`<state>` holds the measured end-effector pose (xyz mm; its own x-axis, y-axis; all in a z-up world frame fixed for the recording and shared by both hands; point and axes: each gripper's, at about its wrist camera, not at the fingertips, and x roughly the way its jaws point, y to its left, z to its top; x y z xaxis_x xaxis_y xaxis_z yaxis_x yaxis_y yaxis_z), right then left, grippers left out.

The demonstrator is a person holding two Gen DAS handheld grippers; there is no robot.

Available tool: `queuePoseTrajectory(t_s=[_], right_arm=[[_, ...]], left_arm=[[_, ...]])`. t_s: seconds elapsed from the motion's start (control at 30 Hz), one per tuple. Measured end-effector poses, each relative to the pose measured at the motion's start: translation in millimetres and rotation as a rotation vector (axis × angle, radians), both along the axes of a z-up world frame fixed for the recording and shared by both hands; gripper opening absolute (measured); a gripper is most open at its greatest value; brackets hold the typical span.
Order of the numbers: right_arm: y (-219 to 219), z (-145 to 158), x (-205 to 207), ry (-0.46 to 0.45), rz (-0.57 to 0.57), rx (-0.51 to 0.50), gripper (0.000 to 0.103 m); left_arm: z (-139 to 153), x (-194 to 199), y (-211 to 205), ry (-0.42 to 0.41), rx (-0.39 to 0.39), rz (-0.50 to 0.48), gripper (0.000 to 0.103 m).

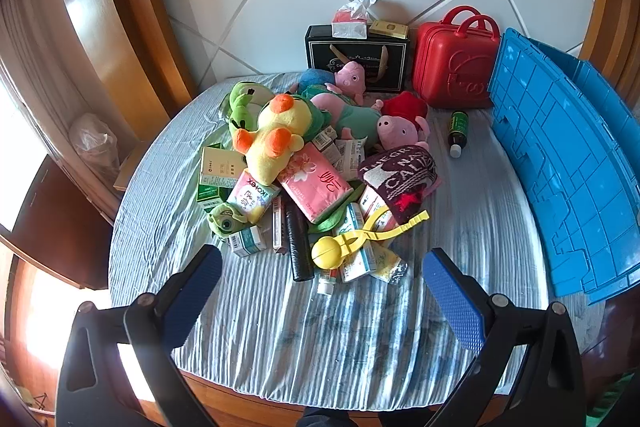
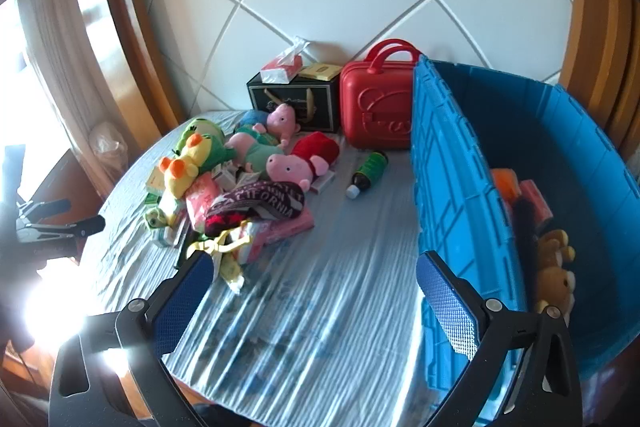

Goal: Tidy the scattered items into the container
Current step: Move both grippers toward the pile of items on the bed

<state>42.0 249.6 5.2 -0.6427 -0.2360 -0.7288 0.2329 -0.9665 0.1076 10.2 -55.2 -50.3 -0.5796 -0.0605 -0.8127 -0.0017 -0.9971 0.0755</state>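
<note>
Clearly mid-sort: both grippers, left (image 1: 322, 287) and right (image 2: 316, 287), gape wide and empty above the bed (image 1: 280, 339). Pile (image 1: 312, 179) sits at twelve o'clock, bin (image 2: 600, 163) at three; next, grab something.

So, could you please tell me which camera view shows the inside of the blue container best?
The right wrist view: it looks over the blue container wall at a brown plush toy and other items inside. The left wrist view shows only its ribbed outer wall.
</note>
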Motion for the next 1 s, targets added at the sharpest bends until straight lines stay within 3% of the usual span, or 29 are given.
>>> queuePoseTrajectory(t_s=[0.57,1.0], right_arm=[[-140,-94,-28,-0.138,-0.015,-0.001,0.103],[-207,-173,-59,-0.245,-0.044,0.028,0.103]], left_arm=[[-89,-53,-134,-0.088,0.004,-0.053,0.103],[-183,-135,-160,-0.090,-0.055,-0.179,0.101]])
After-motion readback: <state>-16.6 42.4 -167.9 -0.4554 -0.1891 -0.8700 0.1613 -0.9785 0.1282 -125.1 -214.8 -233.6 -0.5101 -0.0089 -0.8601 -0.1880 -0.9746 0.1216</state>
